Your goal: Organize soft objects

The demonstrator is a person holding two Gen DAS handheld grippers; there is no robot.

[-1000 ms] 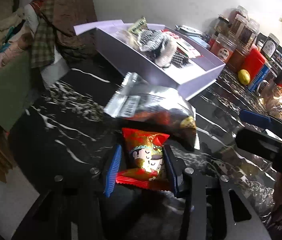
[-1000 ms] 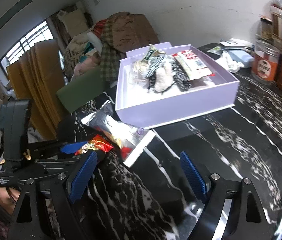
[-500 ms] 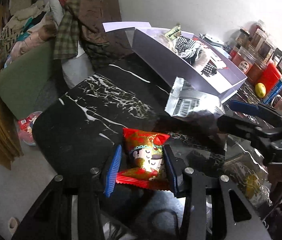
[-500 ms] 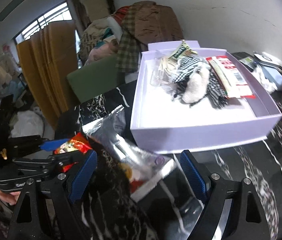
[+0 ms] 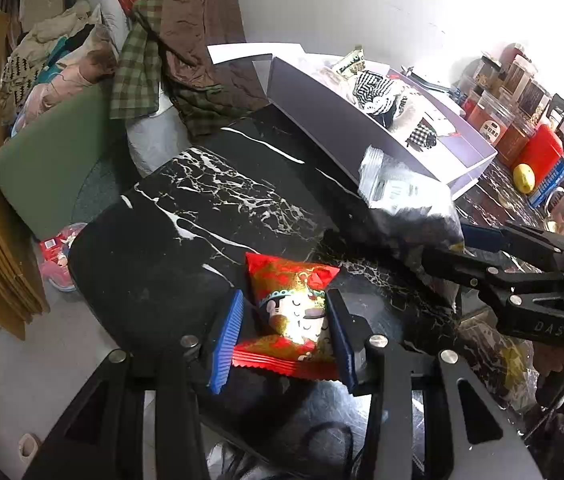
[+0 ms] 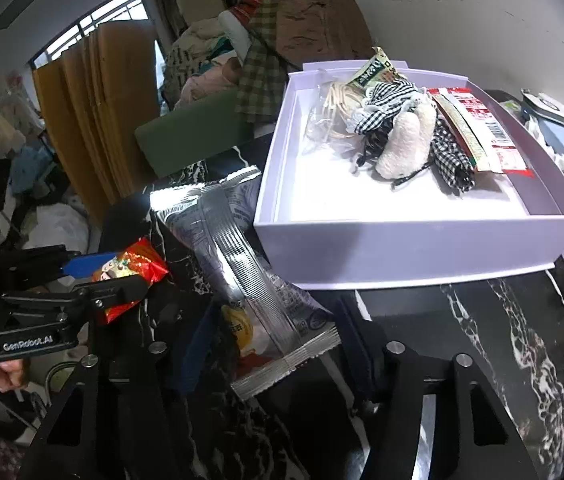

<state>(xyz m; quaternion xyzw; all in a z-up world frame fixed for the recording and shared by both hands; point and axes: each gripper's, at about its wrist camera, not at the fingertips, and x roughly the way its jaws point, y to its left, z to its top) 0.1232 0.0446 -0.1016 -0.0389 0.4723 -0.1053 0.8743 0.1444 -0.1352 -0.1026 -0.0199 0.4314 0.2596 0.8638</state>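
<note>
My left gripper (image 5: 282,332) is shut on a red snack packet (image 5: 290,312) with a cartoon face, held above the black marble table (image 5: 201,208). It also shows in the right wrist view (image 6: 133,276). My right gripper (image 6: 277,348) is closed around a silver foil snack bag (image 6: 241,264), whose far end lies beside the lavender box (image 6: 402,248). The bag also shows in the left wrist view (image 5: 406,200). The box holds a checkered cloth (image 6: 386,100), a white plush (image 6: 406,144) and several packets.
Spice jars (image 5: 498,120), a red container (image 5: 542,152) and a lemon (image 5: 524,172) stand at the table's right. A pile of clothes (image 5: 169,60) and a green cushion (image 5: 49,156) lie beyond the table's far left edge. Cardboard sheets (image 6: 89,120) lean by the window.
My right gripper's fingers have closed in on the silver bag and moved nearer the box. My left gripper keeps the red packet and has drawn back left from the box.
</note>
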